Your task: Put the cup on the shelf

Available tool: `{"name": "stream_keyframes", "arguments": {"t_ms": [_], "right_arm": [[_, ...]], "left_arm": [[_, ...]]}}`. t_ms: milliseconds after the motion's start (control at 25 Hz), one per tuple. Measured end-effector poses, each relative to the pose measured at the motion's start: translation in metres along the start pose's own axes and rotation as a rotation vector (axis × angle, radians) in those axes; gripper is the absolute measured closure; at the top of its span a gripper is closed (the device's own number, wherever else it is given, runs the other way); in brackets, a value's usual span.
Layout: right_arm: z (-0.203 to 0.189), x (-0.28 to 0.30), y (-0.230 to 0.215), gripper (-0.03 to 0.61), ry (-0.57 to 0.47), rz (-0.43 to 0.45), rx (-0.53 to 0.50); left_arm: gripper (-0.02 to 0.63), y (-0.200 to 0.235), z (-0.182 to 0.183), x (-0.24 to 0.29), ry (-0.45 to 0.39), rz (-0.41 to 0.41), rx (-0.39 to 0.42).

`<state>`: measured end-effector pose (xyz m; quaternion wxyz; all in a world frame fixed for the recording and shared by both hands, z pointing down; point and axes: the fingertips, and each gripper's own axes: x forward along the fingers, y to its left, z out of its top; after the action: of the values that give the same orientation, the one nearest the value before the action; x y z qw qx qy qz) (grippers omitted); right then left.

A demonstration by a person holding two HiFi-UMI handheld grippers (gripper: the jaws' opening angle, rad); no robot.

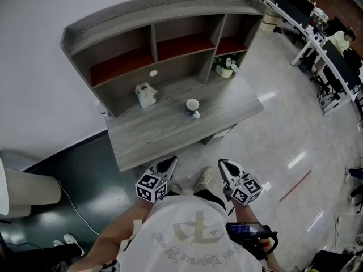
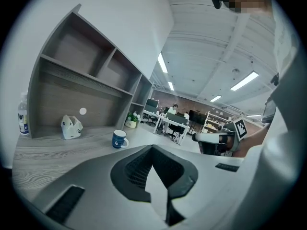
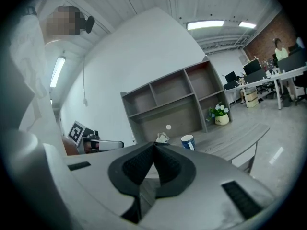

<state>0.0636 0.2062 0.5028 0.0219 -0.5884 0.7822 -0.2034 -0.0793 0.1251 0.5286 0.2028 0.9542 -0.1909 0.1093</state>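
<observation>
A dark blue cup [image 1: 193,107] with a white inside stands upright on the grey wooden desk [image 1: 147,140], in front of the shelf unit [image 1: 142,24]. It also shows in the left gripper view as the cup [image 2: 119,139] and in the right gripper view as the cup [image 3: 188,142]. My left gripper [image 1: 168,164] and right gripper [image 1: 226,166] hover side by side just off the desk's near edge, well short of the cup. Both point toward the desk. The left gripper [image 2: 152,147] and the right gripper [image 3: 154,144] have their jaws closed together, with nothing between them.
A white folded bag [image 1: 146,94] sits on the desk left of the cup. A small flower pot [image 1: 225,67] stands in the lower right compartment, and a bottle [image 1: 104,112] at the desk's left end. Office desks and seated people [image 1: 340,41] are far right.
</observation>
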Motion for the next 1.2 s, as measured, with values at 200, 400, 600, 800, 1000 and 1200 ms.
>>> {"name": "stream_keyframes", "arguments": {"t_ms": [200, 400, 600, 800, 1000, 1200], "right_arm": [[0.0, 0.001, -0.012, 0.574, 0.024, -0.006, 0.0], [0.003, 0.008, -0.026, 0.574, 0.036, 0.012, 0.008], [0.012, 0.023, -0.049, 0.574, 0.047, 0.038, 0.011], [0.025, 0.044, -0.073, 0.574, 0.056, 0.075, 0.013], [0.031, 0.069, -0.099, 0.574, 0.068, 0.11, 0.024], [0.041, 0.093, -0.125, 0.574, 0.073, 0.147, 0.026]], "left_arm": [[0.612, 0.0, -0.002, 0.006, 0.008, 0.012, -0.016], [0.613, 0.003, 0.0, 0.02, 0.011, 0.034, -0.024], [0.612, 0.01, 0.01, 0.039, 0.011, 0.065, -0.031], [0.613, 0.018, 0.025, 0.059, 0.008, 0.1, -0.034], [0.613, 0.031, 0.033, 0.079, 0.01, 0.147, -0.048], [0.612, 0.047, 0.046, 0.1, 0.011, 0.191, -0.046]]}}
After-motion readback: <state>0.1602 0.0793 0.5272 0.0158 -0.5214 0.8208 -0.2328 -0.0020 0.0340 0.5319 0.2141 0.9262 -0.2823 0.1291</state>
